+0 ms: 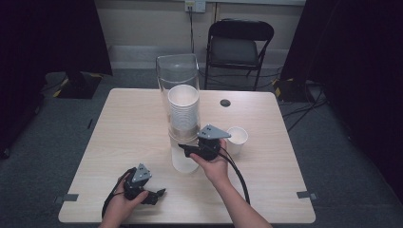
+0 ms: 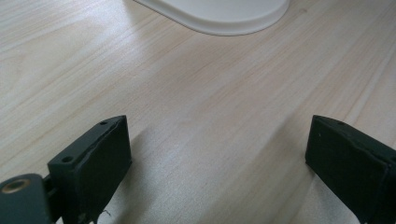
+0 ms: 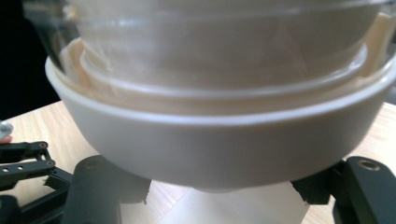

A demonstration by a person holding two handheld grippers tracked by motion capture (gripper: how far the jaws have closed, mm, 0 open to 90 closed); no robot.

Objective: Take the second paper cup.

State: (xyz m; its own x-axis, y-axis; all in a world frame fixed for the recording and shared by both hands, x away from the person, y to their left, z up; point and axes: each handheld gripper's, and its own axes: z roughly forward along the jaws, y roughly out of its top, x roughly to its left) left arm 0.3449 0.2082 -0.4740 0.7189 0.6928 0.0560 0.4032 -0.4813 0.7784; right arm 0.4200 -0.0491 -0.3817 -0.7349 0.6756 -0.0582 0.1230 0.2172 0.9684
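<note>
My right gripper is at the foot of the cup dispenser, a clear tube standing upright in the middle of the surface with a stack of white cups inside it. In my right gripper view the dispenser's white collar bulges over my jaws, and below it the lowest cup sits between them. The jaws are narrowed around that cup, one on each side; the collar hides the pads, so I cannot tell whether they press on it yet. A single cup stands upright on the surface just beside my right hand, on the side away from the dispenser. My left gripper lies low on the surface near the front edge, well apart from the dispenser, held in my left hand. In my left gripper view its jaws stand wide open with bare wood between them, holding nothing, and the dispenser's white base shows at the far side. A folding chair stands beyond the surface.
</note>
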